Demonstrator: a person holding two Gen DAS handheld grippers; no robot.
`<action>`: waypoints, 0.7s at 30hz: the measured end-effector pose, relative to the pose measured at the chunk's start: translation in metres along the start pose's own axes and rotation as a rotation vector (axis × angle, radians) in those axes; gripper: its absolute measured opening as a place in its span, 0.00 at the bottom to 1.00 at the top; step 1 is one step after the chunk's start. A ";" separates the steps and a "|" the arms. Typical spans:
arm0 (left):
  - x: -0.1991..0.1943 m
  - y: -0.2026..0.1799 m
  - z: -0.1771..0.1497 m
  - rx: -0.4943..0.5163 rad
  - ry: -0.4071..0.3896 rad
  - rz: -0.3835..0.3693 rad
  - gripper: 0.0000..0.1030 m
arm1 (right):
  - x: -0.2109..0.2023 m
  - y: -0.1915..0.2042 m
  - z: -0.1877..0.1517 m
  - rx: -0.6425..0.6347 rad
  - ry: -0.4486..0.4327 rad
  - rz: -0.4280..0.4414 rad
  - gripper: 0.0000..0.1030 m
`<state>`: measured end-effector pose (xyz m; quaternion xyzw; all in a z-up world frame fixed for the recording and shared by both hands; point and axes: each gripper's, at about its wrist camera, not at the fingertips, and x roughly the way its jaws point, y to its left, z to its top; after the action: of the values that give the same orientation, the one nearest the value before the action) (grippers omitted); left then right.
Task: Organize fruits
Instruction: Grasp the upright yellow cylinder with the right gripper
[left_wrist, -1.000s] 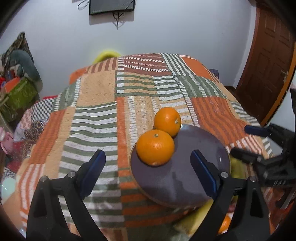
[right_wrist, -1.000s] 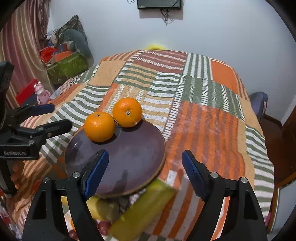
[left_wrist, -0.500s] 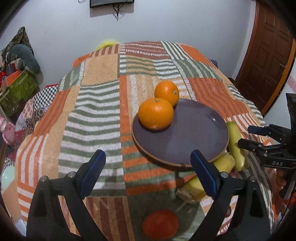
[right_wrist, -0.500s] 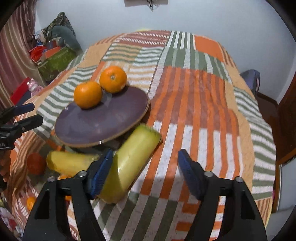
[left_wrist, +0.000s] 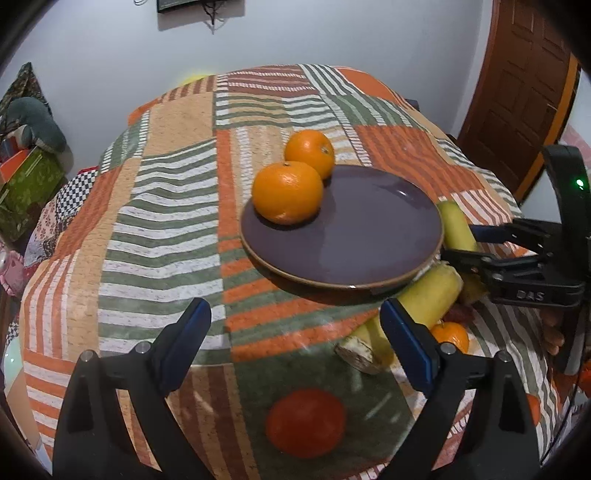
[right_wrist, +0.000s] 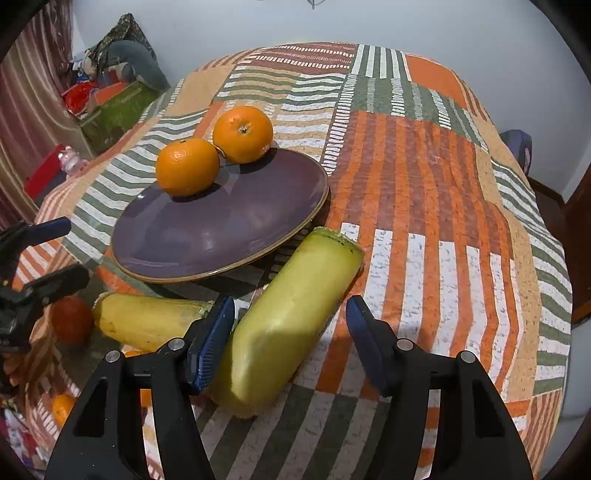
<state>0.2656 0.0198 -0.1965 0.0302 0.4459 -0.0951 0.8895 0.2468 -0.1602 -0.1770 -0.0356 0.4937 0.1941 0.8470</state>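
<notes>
A purple plate (left_wrist: 369, 236) (right_wrist: 229, 229) lies on the patchwork cloth with one orange (left_wrist: 287, 192) (right_wrist: 187, 166) on its far rim and a second orange (left_wrist: 309, 153) (right_wrist: 242, 133) beside it at the edge. Two yellow-green gourds lie by the plate's near side: a large one (right_wrist: 288, 317) (left_wrist: 456, 225) and a second (right_wrist: 147, 320) (left_wrist: 421, 306). My right gripper (right_wrist: 290, 328) is open, its jaws straddling the large gourd without closing on it. My left gripper (left_wrist: 295, 332) is open and empty, above a red-orange fruit (left_wrist: 306, 422) (right_wrist: 71, 319).
Small oranges (left_wrist: 450, 335) (right_wrist: 62, 406) lie near the gourds at the table's near edge. A brown door (left_wrist: 517, 92) stands at the right. Boxes and clutter (right_wrist: 110, 107) sit on the floor at the left.
Both grippers have pulled back and lowered. The gourds and the red-orange fruit have come into view. My right gripper's jaws now sit either side of the large gourd.
</notes>
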 end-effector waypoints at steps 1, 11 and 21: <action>0.001 -0.001 0.000 0.005 0.000 -0.001 0.91 | 0.002 0.001 0.000 -0.003 0.003 -0.003 0.55; 0.005 -0.012 -0.008 0.048 0.033 -0.009 0.91 | 0.002 -0.005 0.003 -0.020 0.042 0.040 0.51; 0.012 -0.034 -0.010 0.122 0.072 -0.040 0.91 | -0.015 -0.006 -0.011 -0.040 0.031 0.038 0.38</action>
<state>0.2579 -0.0136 -0.2108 0.0791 0.4714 -0.1386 0.8674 0.2335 -0.1727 -0.1701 -0.0460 0.5032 0.2191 0.8347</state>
